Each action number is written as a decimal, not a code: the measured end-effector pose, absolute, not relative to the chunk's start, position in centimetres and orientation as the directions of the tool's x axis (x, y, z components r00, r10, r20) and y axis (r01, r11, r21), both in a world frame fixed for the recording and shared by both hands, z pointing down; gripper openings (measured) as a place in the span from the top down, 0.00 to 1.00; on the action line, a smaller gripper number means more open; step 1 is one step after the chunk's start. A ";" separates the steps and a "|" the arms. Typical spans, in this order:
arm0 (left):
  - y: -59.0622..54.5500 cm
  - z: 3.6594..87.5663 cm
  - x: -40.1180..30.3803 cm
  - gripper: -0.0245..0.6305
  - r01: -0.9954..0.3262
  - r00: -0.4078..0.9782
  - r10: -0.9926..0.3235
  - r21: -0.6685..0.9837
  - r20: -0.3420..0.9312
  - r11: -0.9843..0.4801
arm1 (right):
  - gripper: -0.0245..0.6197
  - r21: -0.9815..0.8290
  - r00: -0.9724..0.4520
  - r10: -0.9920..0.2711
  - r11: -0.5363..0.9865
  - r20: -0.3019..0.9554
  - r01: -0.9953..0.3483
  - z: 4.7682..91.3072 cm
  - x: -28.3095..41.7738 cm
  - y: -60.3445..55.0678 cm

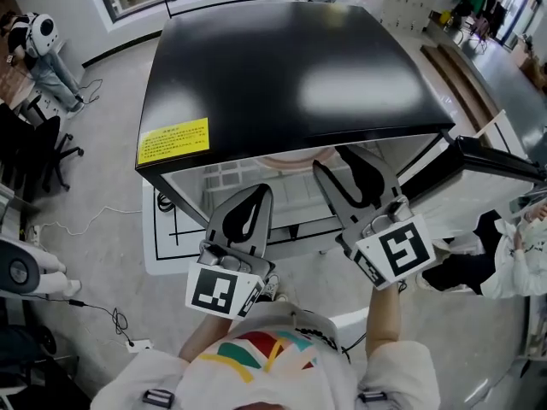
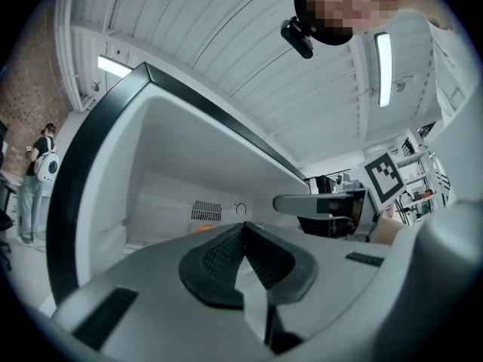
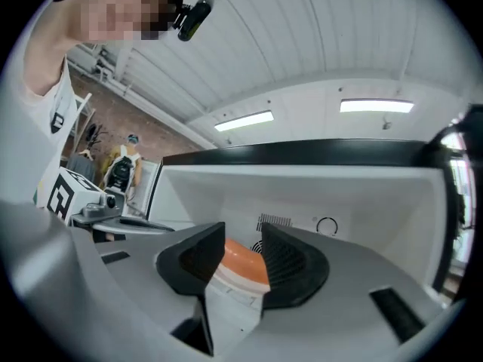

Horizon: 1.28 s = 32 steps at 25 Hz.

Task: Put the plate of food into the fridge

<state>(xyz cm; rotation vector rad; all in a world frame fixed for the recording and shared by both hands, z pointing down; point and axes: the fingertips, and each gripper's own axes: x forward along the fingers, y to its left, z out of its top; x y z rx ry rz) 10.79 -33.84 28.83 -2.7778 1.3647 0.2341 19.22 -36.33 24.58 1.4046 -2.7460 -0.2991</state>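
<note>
L gripper (image 2: 243, 229): jaws together, tips meeting, nothing btwn them. It points roughly level into the open fridge (image 1: 291, 67), w/ the white inner walls ahead of its tips and the black top edge above it. A sliver of orange shows just past its jaws, low and to their left; too small to say more.

R gripper (image 3: 241, 234): jaws apart at a mid width, not clamped on anything. The plate of food (image 3: 243, 264) – orange w/ a pale rim – sits straight ahead of it, seen thru the gap btwn the pads, inside the fridge compartment. Can't tell if the pads touch it, but they aren't pressing on it. The vent (image 3: 273, 221) on the back wall is beyond the plate.

In the head view, both grippers are side by side at the fridge mouth, R tips closer in, and the plate's rim peeks out just ahead of them under the top edge. The door (image 1: 500, 162) hangs open off to the R gripper's outer side. A yellow sticker (image 1: 173, 140) is on the top, out past the L gripper.
</note>
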 end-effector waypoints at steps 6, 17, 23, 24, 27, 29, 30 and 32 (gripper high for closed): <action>-33.2 28.1 10.7 0.95 -0.795 0.599 -0.785 0.000 -0.159 -0.607 | 0.96 -0.139 -0.416 -0.877 0.455 -0.242 -0.880 24.9 22.0 -33.6; -33.0 28.6 11.2 0.95 -0.785 0.616 -0.775 -0.021 -0.142 -0.619 | 0.96 -0.157 -0.320 -0.937 0.340 -0.139 -0.927 29.1 20.1 -30.1; -32.7 28.7 11.6 0.95 -0.773 0.630 -0.764 -0.012 -0.140 -0.635 | 0.96 -0.112 -0.293 -0.947 0.307 -0.131 -0.945 29.5 19.9 -29.3; -32.6 28.7 11.7 0.95 -0.769 0.634 -0.760 -0.013 -0.142 -0.639 | 0.96 -0.110 -0.287 -0.949 0.302 -0.133 -0.947 29.4 19.9 -29.2; -32.3 28.5 12.1 0.95 -0.759 0.645 -0.750 -0.015 -0.145 -0.650 | 0.96 -0.104 -0.265 -0.955 0.280 -0.136 -0.954 29.3 20.3 -28.8; -32.1 28.5 12.2 0.95 -0.755 0.651 -0.746 -0.015 -0.144 -0.656 | 0.96 -0.105 -0.253 -0.958 0.267 -0.134 -0.958 29.3 20.5 -28.7; -32.1 28.5 12.2 0.95 -0.753 0.652 -0.744 -0.014 -0.144 -0.658 | 0.96 -0.103 -0.251 -0.959 0.265 -0.131 -0.959 29.4 20.6 -28.6; -32.0 28.5 12.3 0.95 -0.751 0.655 -0.742 -0.014 -0.147 -0.660 | 0.96 -0.088 -0.257 -0.959 0.269 -0.122 -0.959 29.6 20.5 -28.6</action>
